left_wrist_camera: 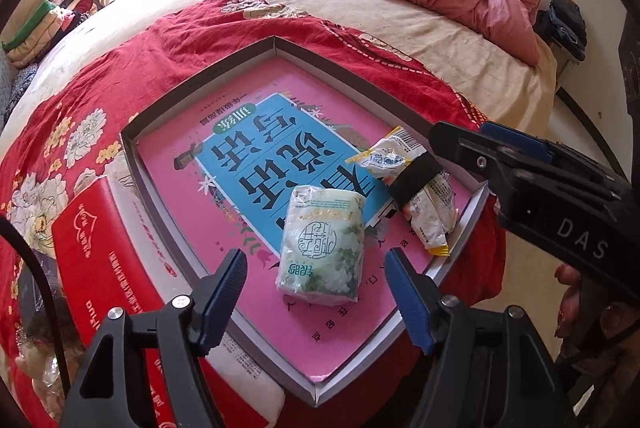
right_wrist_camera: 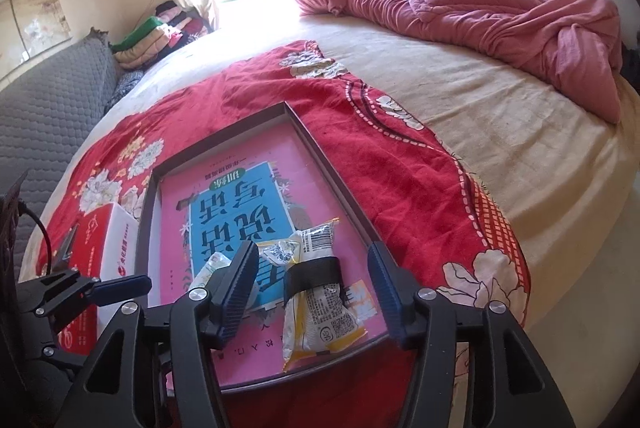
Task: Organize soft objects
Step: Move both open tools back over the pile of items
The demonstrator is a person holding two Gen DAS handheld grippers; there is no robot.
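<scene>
A: What is closest to us?

B: The left gripper (left_wrist_camera: 316,286). Its blue fingers (left_wrist_camera: 226,282) are spread apart and hold nothing. The green tissue pack (left_wrist_camera: 324,240) lies between them, a bit farther off, not touching.

A: And the right gripper (right_wrist_camera: 314,286)?

B: Its fingers (right_wrist_camera: 240,280) stand open too, holding nothing. The yellow snack pack (right_wrist_camera: 320,312) with a black band lies between them, touching neither.

A: Where are both packs?

B: In the shallow box (left_wrist_camera: 192,88), on the pink book (left_wrist_camera: 256,156). The snack pack is to the right of the tissue pack. The box sits on a red blanket (left_wrist_camera: 168,40) on the bed (left_wrist_camera: 440,44).
</scene>
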